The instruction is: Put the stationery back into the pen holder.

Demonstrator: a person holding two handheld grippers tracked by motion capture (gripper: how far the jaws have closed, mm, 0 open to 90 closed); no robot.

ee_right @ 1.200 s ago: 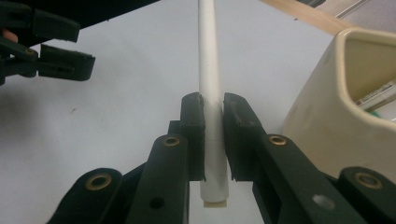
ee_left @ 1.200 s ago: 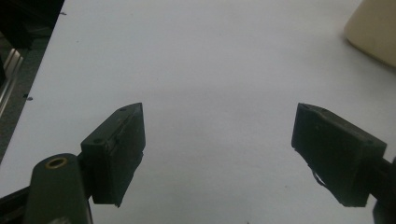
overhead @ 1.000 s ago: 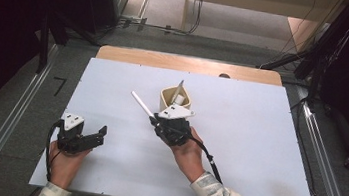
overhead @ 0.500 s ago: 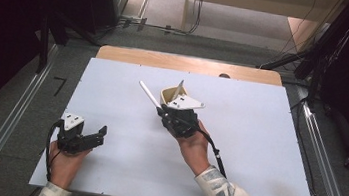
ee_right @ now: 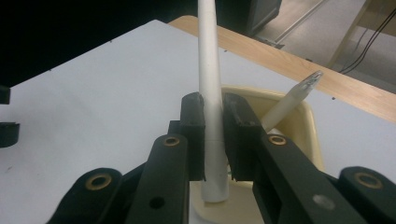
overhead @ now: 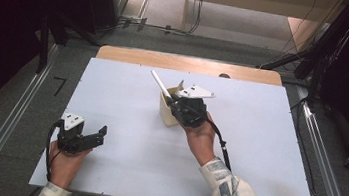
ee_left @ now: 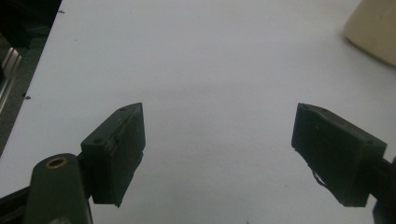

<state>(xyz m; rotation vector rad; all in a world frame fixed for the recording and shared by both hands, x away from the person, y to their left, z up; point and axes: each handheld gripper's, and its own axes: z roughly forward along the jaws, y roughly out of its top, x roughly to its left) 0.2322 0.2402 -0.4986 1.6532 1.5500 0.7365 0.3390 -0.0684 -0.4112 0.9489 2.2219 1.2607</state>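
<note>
Your right gripper (ee_right: 214, 140) is clamped on the white stick (ee_right: 208, 84) above the cream cup (overhead: 166, 113); at 8 o'clock your left gripper (ee_left: 217, 154) rests wide open, empty.

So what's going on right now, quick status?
Right gripper shut on white stick, over cream cup. Second stick in cup. Left gripper open, idle. Nothing in the way.

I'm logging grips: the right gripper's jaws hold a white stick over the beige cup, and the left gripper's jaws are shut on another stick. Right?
Not quite. The left gripper is open and holds nothing, as the left gripper view shows. The right gripper does clamp the white stick over the beige cup.
</note>
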